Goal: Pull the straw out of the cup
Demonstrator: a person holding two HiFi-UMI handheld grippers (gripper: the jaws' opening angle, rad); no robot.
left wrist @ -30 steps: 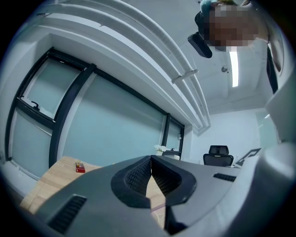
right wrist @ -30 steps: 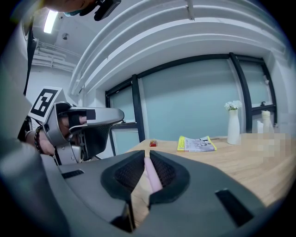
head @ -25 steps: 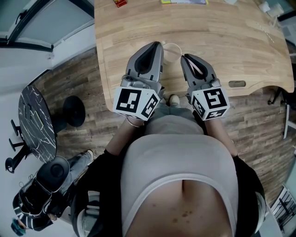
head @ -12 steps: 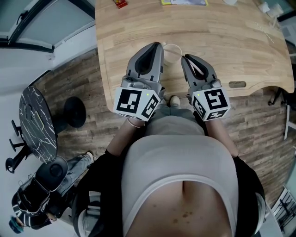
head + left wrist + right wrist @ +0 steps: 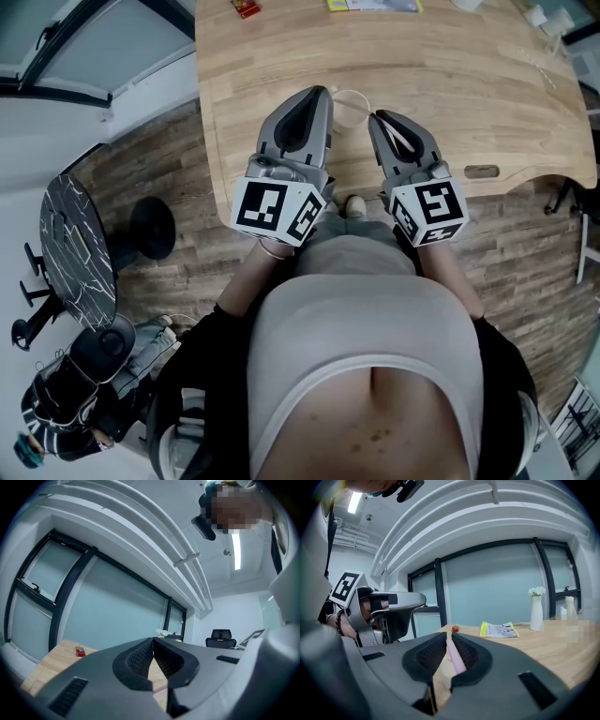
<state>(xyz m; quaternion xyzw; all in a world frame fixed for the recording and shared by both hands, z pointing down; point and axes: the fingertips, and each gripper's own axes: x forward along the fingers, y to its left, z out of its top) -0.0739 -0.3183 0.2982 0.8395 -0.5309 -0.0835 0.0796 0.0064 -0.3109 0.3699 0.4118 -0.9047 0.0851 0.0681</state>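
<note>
Wooden table (image 5: 487,75), nothing moved in the past second: left tongs (image 5: 322,92) pressed together beside the cup (image 5: 349,111), right tongs (image 5: 447,637) pinching the pink straw (image 5: 456,660) (apparently still in the cup, pull yet to begin).

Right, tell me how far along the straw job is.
Done: the right gripper is shut on the pink straw. In hand: it holds the straw by the cup at the table edge; the left gripper is shut, empty. Left: no view shows whether the straw has cleared the cup.
</note>
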